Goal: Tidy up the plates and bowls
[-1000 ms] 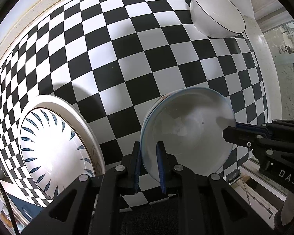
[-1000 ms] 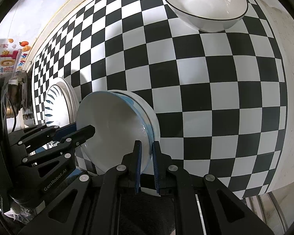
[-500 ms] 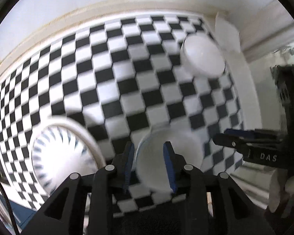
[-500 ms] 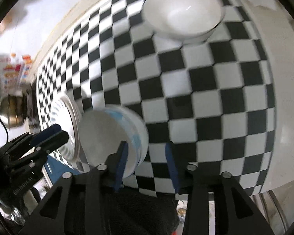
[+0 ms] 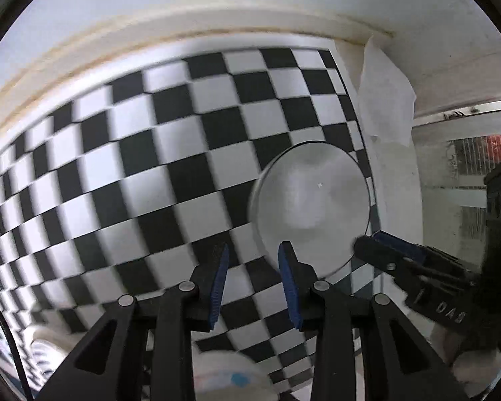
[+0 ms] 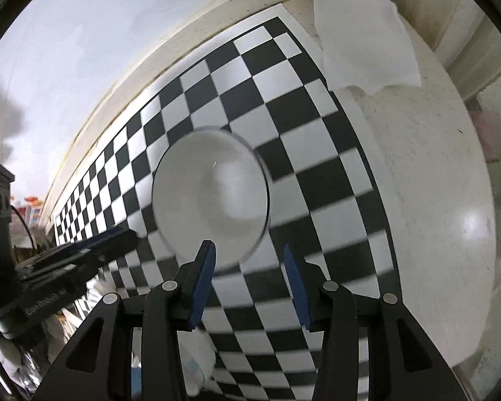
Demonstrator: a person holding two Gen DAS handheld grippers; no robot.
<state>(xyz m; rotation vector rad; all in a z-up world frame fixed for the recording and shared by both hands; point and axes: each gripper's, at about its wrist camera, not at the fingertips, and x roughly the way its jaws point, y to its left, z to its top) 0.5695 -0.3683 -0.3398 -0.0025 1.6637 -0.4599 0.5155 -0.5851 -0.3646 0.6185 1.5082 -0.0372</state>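
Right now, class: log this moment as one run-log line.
left gripper: open, empty | right gripper: open, empty | white bowl: on checkered mat, ahead of both | tissue: beyond mat

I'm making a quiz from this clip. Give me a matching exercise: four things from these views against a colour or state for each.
Things:
1. white bowl
2. checkered mat
3. left gripper
4. white tissue

States:
A. black and white squares
B. open, holding nothing
C. crumpled, off the mat's far corner
D. upright on the mat, dark thin rim

Pairs: 1-D, 2-A, 3-B, 4-C
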